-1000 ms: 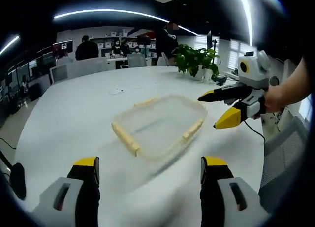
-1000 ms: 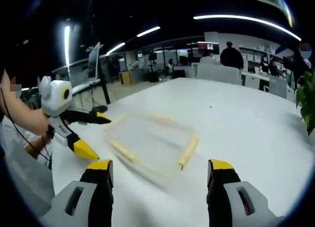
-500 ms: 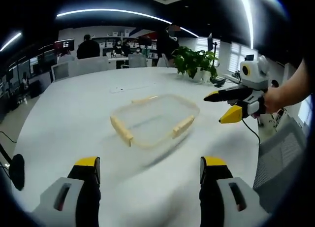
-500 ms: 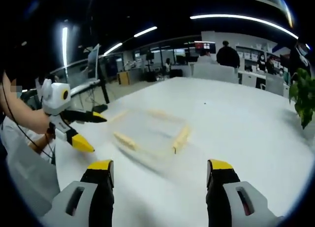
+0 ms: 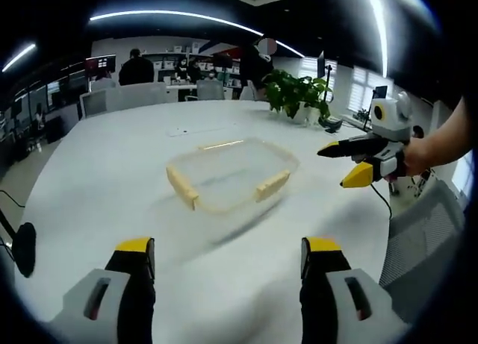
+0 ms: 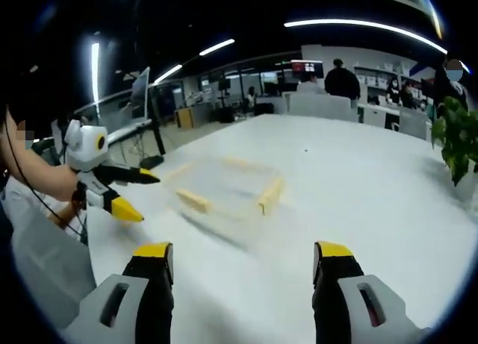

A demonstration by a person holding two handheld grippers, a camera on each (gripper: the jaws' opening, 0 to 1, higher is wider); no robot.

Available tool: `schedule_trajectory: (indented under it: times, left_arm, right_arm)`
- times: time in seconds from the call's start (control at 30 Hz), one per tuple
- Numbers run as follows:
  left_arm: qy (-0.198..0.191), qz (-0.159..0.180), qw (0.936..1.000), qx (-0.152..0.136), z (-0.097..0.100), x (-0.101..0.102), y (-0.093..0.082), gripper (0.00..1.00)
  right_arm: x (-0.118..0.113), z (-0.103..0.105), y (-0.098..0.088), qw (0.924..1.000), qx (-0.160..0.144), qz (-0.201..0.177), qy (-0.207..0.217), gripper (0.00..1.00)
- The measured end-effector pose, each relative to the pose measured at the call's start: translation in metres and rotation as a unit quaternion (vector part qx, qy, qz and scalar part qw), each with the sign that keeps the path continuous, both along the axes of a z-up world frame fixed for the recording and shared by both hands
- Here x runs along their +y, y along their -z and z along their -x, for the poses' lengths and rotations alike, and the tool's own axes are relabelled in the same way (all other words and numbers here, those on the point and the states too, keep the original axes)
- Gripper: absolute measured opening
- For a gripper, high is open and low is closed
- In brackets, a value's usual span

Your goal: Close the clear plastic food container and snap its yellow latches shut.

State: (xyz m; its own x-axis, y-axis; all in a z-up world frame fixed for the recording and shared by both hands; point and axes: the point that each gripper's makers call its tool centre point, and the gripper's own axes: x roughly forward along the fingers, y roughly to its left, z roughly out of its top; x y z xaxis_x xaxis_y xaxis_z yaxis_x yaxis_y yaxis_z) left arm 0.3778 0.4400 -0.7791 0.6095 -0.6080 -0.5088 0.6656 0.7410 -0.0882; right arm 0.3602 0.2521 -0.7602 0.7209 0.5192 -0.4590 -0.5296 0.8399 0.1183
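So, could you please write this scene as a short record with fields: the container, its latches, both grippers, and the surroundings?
container: clear plastic food container on the white table, lid on
latches: yellow latches, too blurred to tell if snapped
left gripper: open, holding nothing, beside the container
right gripper: open, holding nothing, apart from the container
surroundings: potted plant at the table's far edge, people in the background

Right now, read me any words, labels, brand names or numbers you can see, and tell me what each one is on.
No text can be read.
The clear container and its yellow latches: no label or print.
The left tool and right tool: no marking can be made out.
The wall screens at the far end of the room: coloured images, too small and blurred to read.
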Motion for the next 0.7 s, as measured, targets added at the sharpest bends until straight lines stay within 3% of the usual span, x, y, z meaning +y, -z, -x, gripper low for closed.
schedule_trajectory:
  times: [0.7]
  left_arm:
    - [0.000,0.015,0.9999,0.001,0.016,0.004,-0.008,0.78]
  right_arm:
    - [-0.018,0.021,-0.011,0.9996,-0.004,-0.006,0.026,0.75]
